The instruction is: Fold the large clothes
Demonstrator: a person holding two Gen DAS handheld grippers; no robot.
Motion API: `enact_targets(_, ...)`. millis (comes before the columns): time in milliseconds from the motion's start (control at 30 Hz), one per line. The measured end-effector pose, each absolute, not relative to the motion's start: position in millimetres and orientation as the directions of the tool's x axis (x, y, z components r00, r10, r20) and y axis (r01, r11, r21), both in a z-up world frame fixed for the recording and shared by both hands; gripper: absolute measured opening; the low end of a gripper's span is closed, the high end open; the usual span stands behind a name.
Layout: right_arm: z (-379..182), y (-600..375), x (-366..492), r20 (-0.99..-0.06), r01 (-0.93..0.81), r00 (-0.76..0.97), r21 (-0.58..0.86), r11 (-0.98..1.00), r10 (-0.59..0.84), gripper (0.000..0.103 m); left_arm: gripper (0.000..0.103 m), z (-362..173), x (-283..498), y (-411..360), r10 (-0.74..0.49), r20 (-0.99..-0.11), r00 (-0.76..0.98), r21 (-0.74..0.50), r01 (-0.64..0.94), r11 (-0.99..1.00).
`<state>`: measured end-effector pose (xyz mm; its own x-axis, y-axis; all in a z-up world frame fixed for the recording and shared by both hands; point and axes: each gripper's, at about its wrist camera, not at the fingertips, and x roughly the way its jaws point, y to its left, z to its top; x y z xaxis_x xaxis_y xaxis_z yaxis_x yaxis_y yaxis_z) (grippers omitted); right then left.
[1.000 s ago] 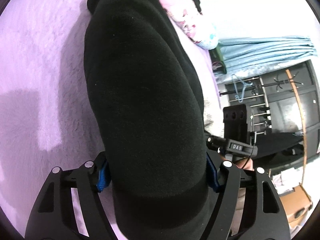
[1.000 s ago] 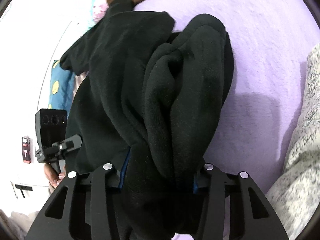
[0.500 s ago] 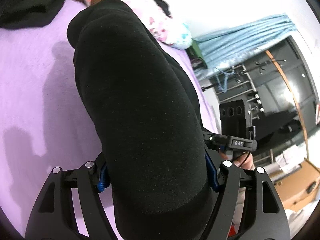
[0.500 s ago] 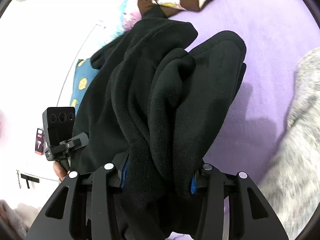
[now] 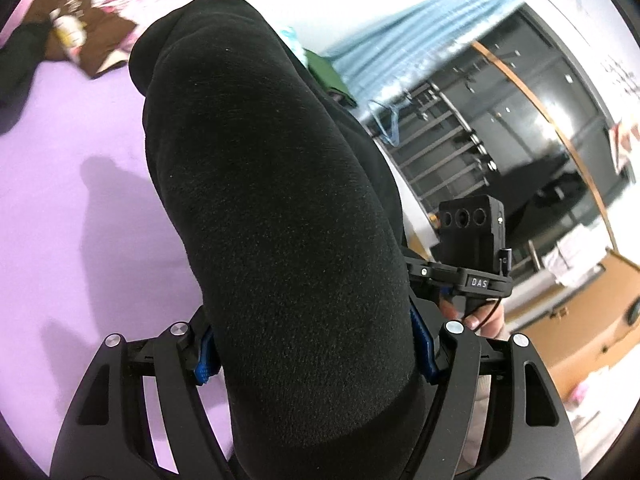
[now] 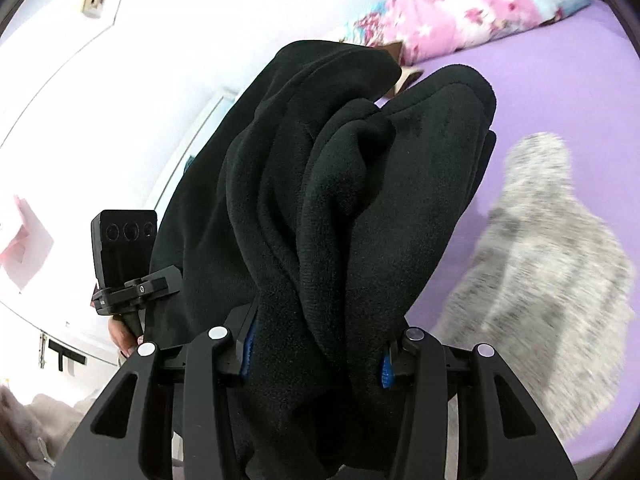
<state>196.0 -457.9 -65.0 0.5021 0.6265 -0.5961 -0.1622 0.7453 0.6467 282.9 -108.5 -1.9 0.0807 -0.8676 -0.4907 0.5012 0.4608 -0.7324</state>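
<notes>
Between both tools [image 5: 314, 354] [image 6: 314, 364], thick, seemingly folded black fleece [image 5: 272, 200].

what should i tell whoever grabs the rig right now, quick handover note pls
Left gripper: shut on the black fleece garment, a thick smooth bundle between its fingers.
Right gripper: shut on the same garment, here bunched in several folds.
Garment: held up off the purple bed cover, slung between both grippers.
Nearby: grey fuzzy garment on the bed, pink floral bedding at the far end.
Done: garment gripped at two places.
Left: lay it flat and finish the fold.
</notes>
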Motion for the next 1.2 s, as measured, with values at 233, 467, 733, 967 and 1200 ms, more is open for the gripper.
enact_targets(233, -54, -514, 144, -0.583, -0.107, 0.582, 0.637, 0.764, 0.568, 0.043, 0.069, 17, 270, -197, -0.873, -0.487, 0.005, -0.732, 0.544, 0.411)
enact_targets(467, -61, -541, 105, -0.578, -0.046, 0.619, 0.649, 0.759, 0.532, 0.043, 0.069, 4, 265, -256, -0.862, -0.501, -0.077, -0.746, 0.544, 0.385)
enact_targets(733, -71, -537, 94, -0.573, 0.004, 0.633, 0.675, 0.738, 0.521, 0.043, 0.069, -27, 274, -278, -0.842, -0.527, -0.117, -0.742, 0.547, 0.389)
enact_targets(967, -135, -546, 104, -0.563, 0.074, 0.622, 0.734, 0.675, 0.544, 0.043, 0.068, -101, 305, -284, -0.829, -0.533, -0.169, -0.784, 0.466, 0.409)
enact_targets(1200, -209, -561, 100, -0.508, 0.14, 0.648, 0.811, 0.568, 0.567, 0.045, 0.07, -190, 316, -278, -0.815, -0.537, -0.217, -0.826, 0.332, 0.456)
